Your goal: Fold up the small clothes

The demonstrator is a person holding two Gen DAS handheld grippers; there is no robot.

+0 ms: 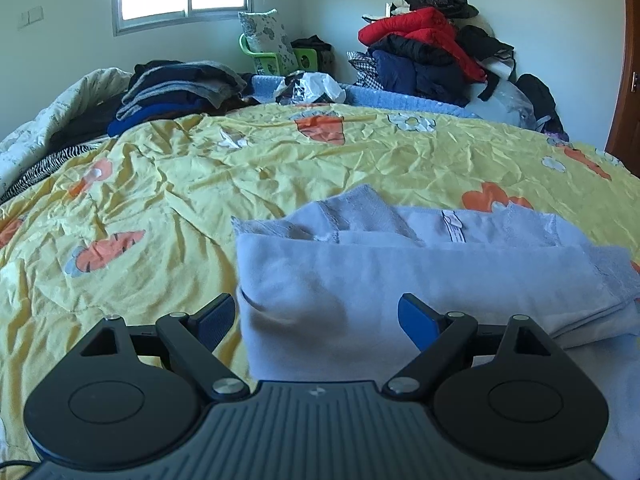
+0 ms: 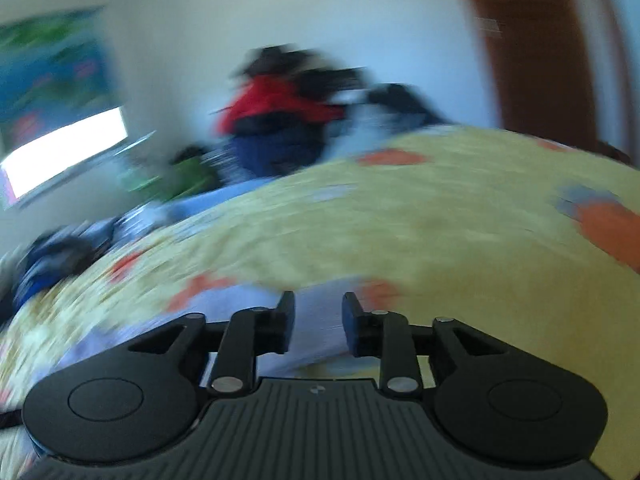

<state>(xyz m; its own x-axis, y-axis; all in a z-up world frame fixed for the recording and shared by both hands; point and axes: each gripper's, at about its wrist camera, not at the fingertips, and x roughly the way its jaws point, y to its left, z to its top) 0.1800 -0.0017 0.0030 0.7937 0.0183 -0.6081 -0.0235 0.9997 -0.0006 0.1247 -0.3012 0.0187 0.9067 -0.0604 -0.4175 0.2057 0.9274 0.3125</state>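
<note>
Pale lilac lace-trimmed garment (image 1: 400, 280) folded on yellow bedspread (image 1: 160, 208), left tongs (image 1: 316, 320) wide apart, right tongs (image 2: 318, 324) parted, empty.

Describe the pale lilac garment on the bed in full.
The garment is pale lilac, of soft knit-looking cloth, with lace trim and a small white label near its far edge. It lies folded over in layers on the yellow bedspread. The open left gripper straddles its near corner; no pad visibly presses it.
</note>
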